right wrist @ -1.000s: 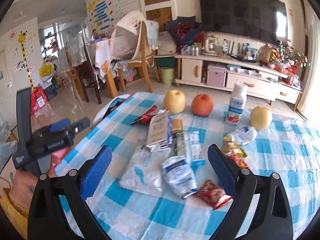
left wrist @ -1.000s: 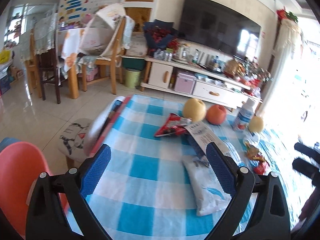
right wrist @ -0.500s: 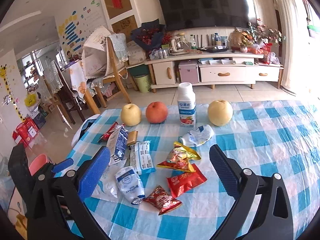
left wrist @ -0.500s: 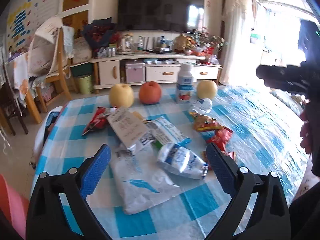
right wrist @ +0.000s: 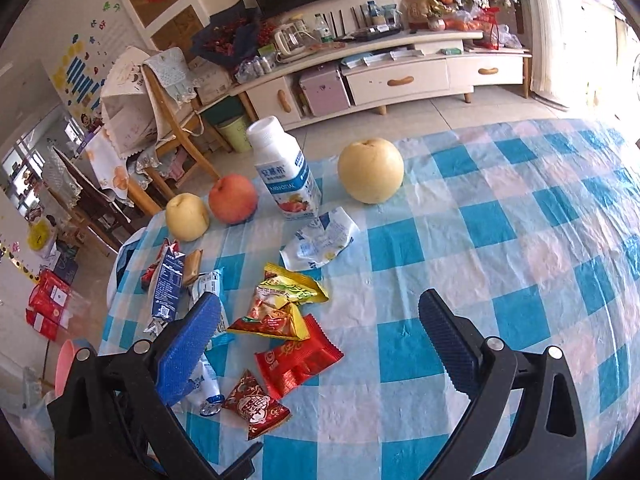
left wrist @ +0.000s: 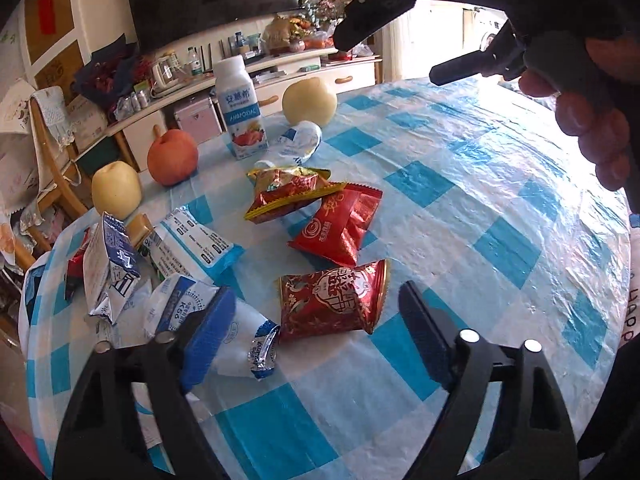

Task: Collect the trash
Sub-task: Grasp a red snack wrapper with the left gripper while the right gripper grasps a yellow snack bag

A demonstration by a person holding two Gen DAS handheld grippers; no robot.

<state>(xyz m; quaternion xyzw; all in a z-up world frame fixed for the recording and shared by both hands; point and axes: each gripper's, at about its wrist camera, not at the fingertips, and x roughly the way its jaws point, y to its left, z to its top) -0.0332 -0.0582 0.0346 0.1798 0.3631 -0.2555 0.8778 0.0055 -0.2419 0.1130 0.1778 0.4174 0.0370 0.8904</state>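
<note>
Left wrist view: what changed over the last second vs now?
The left tool swung across from the table's left edge and dipped toward the wrappers; its jaws are closing around the nearest red snack wrapper, pads not yet touching it. The right tool also swept over and lowered, jaws open and empty. Nothing grasped or released. Wrappers, fruit and milk bottle lie where they were.

Crumpled red foil snack wrappers (left wrist: 334,304) and a yellow-edged foil packet (right wrist: 280,304) lie flat on the blue-and-white checked tablecloth (left wrist: 500,208). Empty white-and-blue milk pouches (left wrist: 192,244) lie crushed just left of them, one more pouch (right wrist: 320,240) nearer the tablecloth's far edge.
</note>
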